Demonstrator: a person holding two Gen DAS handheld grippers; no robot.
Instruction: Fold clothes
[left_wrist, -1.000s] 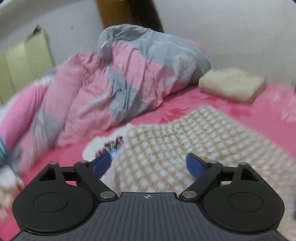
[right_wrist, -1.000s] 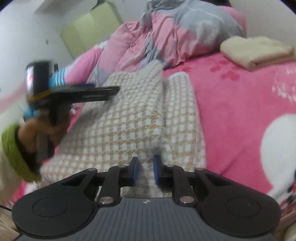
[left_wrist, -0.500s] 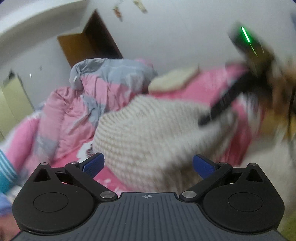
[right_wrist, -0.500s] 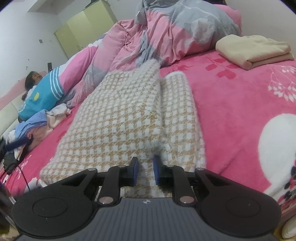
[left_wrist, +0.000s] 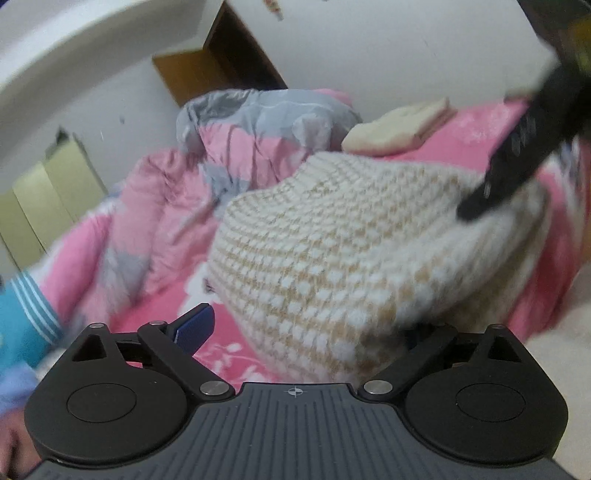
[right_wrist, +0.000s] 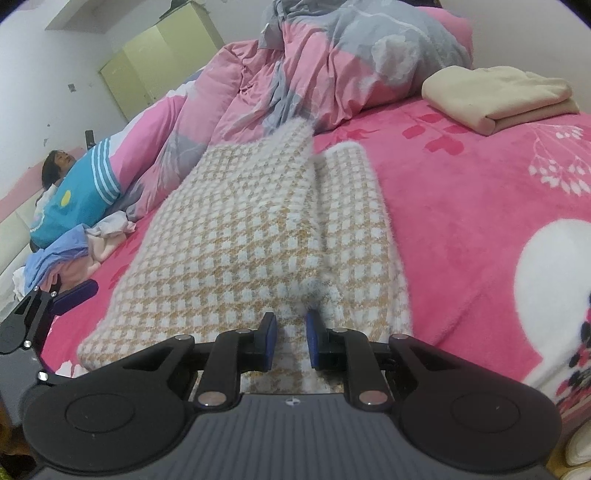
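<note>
Pink bed (right_wrist: 480, 206); checked sweater (right_wrist: 251, 236) pinched by right gripper (right_wrist: 290, 341).

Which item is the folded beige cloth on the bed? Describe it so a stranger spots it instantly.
Start at the pink floral bedspread and look toward its far end, beside the heaped pink-and-grey duvet. The folded beige cloth lies there alone. Unlike the checked tan-and-white knit garment in the right claw, it is plain, smooth and already neatly folded.

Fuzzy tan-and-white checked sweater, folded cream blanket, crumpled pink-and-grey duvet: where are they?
Fuzzy tan-and-white checked sweater (right_wrist: 243, 236): right wrist view, middle of folded panel.
Folded cream blanket (right_wrist: 495, 96): right wrist view, top layer.
Crumpled pink-and-grey duvet (right_wrist: 351, 48): right wrist view, upper heap.
</note>
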